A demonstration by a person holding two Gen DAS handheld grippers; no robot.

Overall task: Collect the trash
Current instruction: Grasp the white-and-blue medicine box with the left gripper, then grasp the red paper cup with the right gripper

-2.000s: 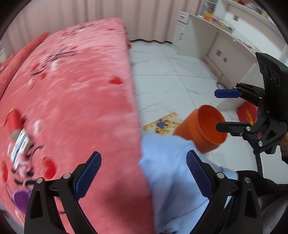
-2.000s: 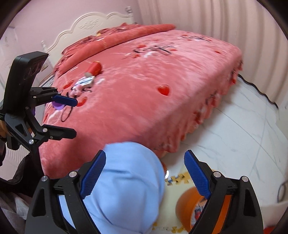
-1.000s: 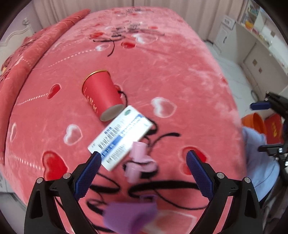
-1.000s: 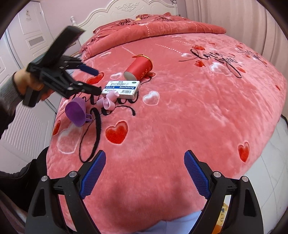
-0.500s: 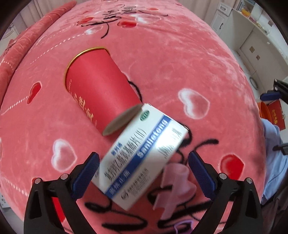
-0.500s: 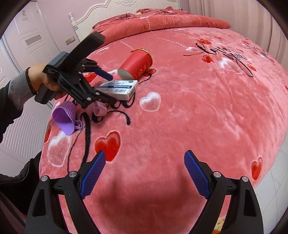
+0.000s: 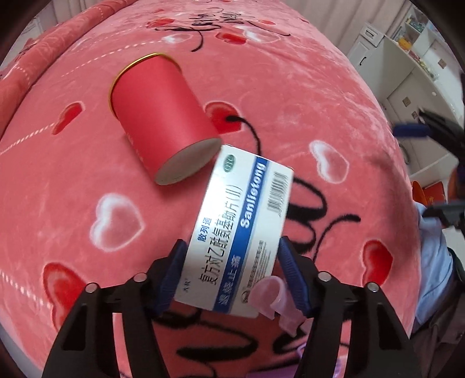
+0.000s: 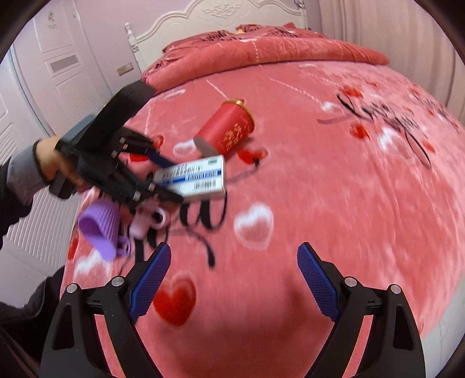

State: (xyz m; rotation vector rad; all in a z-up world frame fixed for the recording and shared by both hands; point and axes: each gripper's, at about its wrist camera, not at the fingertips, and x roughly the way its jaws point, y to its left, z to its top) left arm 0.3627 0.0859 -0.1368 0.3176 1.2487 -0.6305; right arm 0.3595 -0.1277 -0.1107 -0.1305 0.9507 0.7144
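My left gripper (image 7: 232,270) is shut on a white and blue medicine box (image 7: 241,226) and holds it just above the pink bedspread (image 7: 72,174). The right wrist view shows the same box (image 8: 194,177) in the left gripper (image 8: 168,180). A red paper cup (image 7: 165,122) lies on its side just beyond the box, also in the right wrist view (image 8: 226,130). A small pink cup (image 7: 273,296) lies under the box. A purple cup (image 8: 98,229) lies near the bed edge. My right gripper (image 8: 232,279) is open and empty over the bed.
An orange bin (image 7: 421,192) stands on the floor past the bed's right side. White cabinets (image 7: 407,72) line the far right wall. A white headboard (image 8: 221,17) and a white door (image 8: 58,72) stand behind the bed.
My left gripper has moved in over the bed and shut on the medicine box, lifting it slightly. My right gripper has moved closer to the bed, still open.
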